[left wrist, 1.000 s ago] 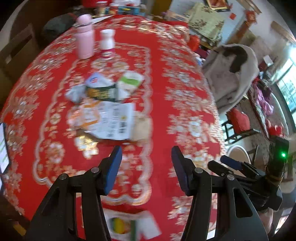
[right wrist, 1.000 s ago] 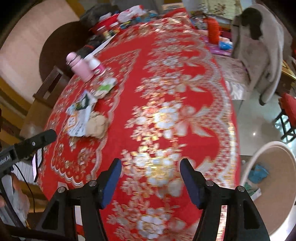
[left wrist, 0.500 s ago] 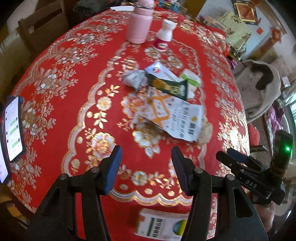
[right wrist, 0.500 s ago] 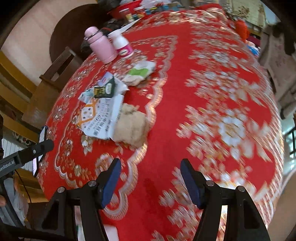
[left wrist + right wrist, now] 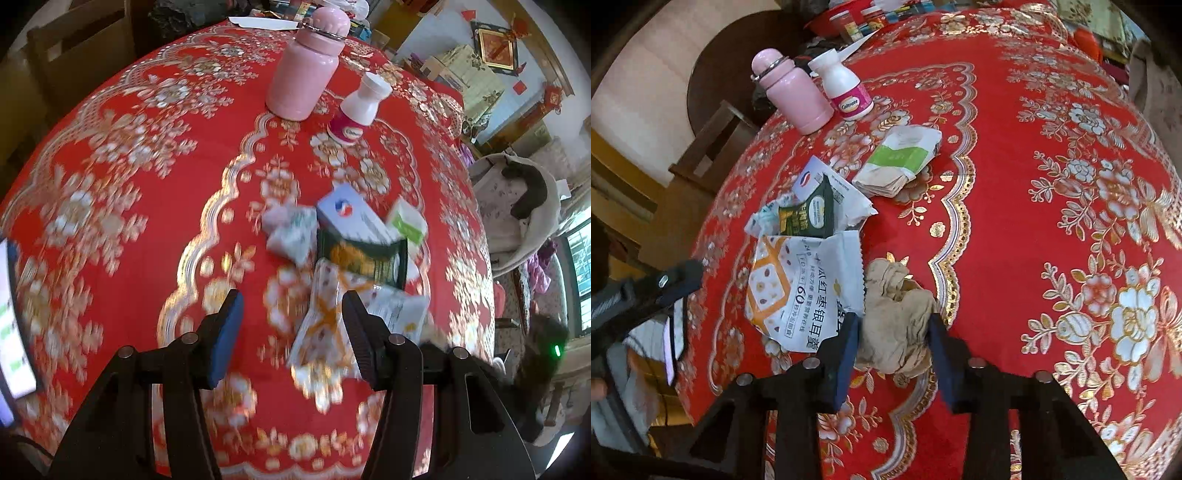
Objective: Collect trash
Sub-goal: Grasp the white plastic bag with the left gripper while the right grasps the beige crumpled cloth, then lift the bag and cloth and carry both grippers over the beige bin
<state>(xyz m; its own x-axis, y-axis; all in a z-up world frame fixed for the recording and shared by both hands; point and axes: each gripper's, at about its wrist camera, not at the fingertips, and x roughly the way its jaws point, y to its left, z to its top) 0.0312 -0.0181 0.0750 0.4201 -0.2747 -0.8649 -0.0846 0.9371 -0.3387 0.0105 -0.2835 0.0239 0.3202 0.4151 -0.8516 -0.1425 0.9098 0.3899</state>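
Presently the right gripper (image 5: 892, 334) has just been closing; its jaws clamp the brown wad (image 5: 895, 317) on the red cloth (image 5: 1015, 184). Left gripper (image 5: 291, 317) hovers, jaws parted and empty, over a wrapper (image 5: 325, 325) beside other packets.

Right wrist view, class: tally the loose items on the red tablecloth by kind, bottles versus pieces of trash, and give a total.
Bottles: 2, the pink flask and the white pill bottle.
Trash pieces: 6, the brown crumpled paper, white and orange bag, dark green sachet, torn white wrapper, green and white packet, small crumpled wrapper.
Total: 8.
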